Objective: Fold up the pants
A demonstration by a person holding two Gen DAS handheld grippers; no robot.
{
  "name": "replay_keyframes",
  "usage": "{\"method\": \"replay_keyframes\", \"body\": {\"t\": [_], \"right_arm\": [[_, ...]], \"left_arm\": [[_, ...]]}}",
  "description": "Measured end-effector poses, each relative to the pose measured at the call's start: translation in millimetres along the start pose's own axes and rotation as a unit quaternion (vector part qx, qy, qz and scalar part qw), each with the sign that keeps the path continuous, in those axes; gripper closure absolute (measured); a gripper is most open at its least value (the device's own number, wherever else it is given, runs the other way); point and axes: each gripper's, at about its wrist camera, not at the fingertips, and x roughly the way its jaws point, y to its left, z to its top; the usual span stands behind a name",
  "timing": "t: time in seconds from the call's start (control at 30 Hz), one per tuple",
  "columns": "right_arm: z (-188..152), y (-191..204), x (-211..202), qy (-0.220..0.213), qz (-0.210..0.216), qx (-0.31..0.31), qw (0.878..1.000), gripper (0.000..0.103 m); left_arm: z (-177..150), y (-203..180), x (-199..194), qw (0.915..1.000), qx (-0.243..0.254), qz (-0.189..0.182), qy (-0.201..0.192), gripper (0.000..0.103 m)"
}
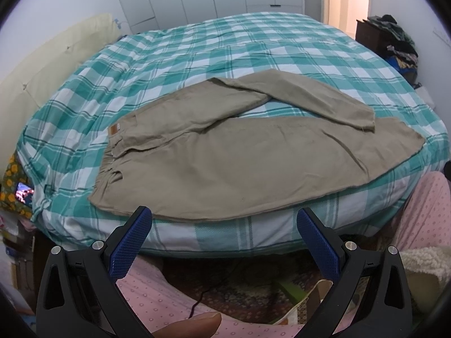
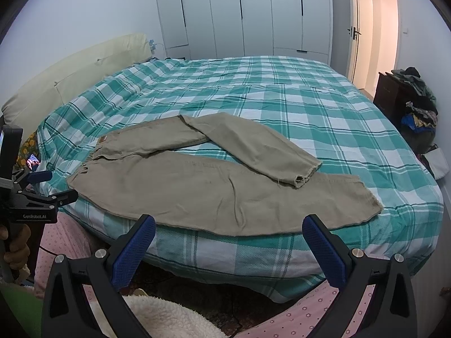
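Hovering short of the near edge of the bed, both tools are empty: the left gripper (image 1: 224, 225) has its jaws spread wide with nothing between the blue, cross-hatched pads (image 1: 131, 242), and the right gripper (image 2: 228, 233) is spread just as wide and just as bare. No fold looks begun, so the step in hand appears to be the approach before a first grasp. Just beyond the fingertips lie the pants (image 1: 225, 157), a khaki, matte woven cloth spread flat on the checked bedsheet (image 2: 310, 107) near the bed's front edge, waistband (image 1: 112, 155) to the left with a gathered elastic look and a small tan label (image 1: 114, 128). The near leg runs straight to the right; the far leg bends at an angle so that its frayed hem (image 2: 305, 176) rests on the near leg by its cuff. The next move probably calls for one tool to pinch the waistband and the other that stray hem, drawing the far leg square over the near one; the limp cloth should drape and slide easily. Farther off stand a cream padded headboard (image 2: 84, 70), white wardrobe doors (image 2: 239, 14), and what may be a heap of clothes (image 2: 417, 104), too small to tell for sure.
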Motion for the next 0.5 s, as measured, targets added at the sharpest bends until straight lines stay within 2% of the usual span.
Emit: {"method": "replay_keyframes", "body": {"t": [0.5], "right_arm": [[-1.5, -4.2, 1.2, 0.004, 0.005, 0.007, 1.000, 0.001]], "left_arm": [[-0.2, -7.1, 3.6, 0.9999, 0.009, 0.011, 0.009, 0.001]]}}
